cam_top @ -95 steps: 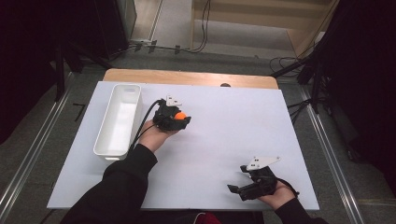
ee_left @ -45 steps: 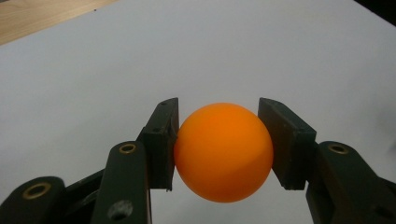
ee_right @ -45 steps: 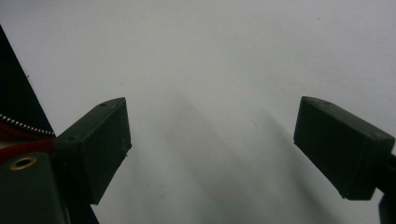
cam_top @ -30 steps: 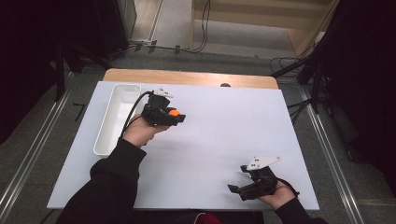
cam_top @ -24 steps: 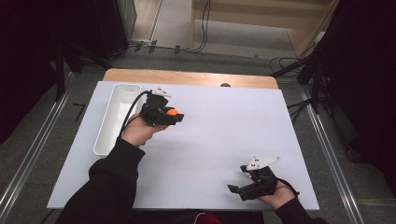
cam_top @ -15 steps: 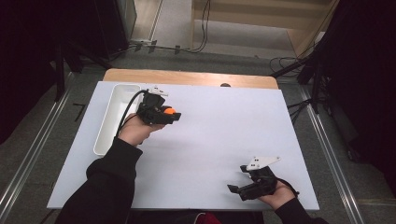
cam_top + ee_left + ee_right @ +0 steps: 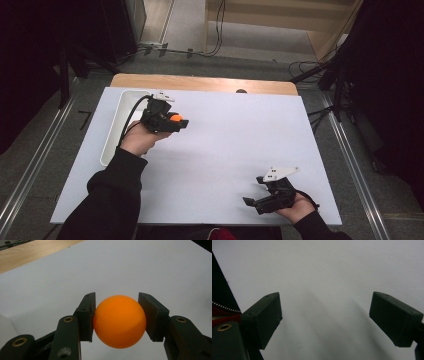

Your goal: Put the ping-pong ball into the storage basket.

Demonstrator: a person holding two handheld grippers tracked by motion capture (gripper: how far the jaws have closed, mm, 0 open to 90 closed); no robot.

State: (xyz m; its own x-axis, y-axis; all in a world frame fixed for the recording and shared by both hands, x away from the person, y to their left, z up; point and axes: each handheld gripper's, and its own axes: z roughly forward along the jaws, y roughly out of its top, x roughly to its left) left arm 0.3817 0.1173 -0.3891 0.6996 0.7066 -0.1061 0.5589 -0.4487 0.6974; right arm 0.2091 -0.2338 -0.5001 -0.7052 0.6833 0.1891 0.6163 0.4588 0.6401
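An orange ball [image 7: 119, 321] sits clamped between the two black jaws of my left gripper [image 7: 117, 315], with both pads pressed against its sides. From above, that gripper [image 7: 176, 121] hangs over the white table beside the right wall of a white tray [image 7: 116, 134], and the ball [image 7: 175, 118] shows at its tip. My right gripper [image 7: 251, 201] rests at the table's near right edge, pointing left. Its jaws [image 7: 325, 320] stand wide apart over bare white surface with nothing between them.
The long white tray runs along the table's left side. A wooden strip [image 7: 200, 82] borders the far edge of the white tabletop [image 7: 240, 135]. Cables and dark stands lie on the floor beyond the table.
My left hand has carried the ball a little to the left, closer to the tray. The right gripper has stayed where it was.
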